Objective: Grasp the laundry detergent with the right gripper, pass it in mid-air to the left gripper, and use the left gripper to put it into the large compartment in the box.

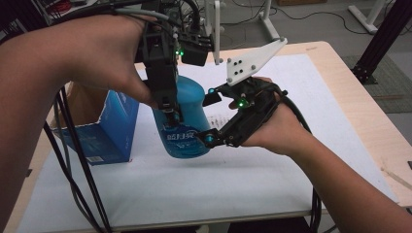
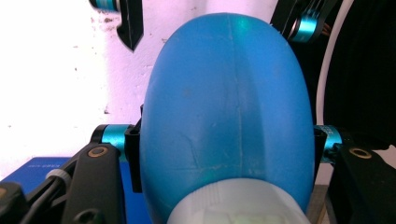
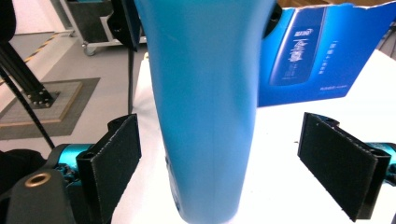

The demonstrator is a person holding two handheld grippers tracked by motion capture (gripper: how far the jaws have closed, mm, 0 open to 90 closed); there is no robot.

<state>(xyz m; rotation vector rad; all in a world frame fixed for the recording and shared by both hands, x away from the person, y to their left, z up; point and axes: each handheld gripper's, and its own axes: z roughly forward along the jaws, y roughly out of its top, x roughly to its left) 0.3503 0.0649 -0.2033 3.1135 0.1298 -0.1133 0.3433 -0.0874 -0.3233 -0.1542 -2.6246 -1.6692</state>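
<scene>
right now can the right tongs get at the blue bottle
Probably yes: the blue bottle already stands between the open right tongs, pads clear of it, nothing between. The left tongs grip it higher up.

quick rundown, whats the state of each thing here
bottle: upright, held off the table, gripped near its top
left tool: shut on the bottle, a pad on each side
right tool: open, pads apart from the bottle between them
box: standing on the table, top torn open
</scene>
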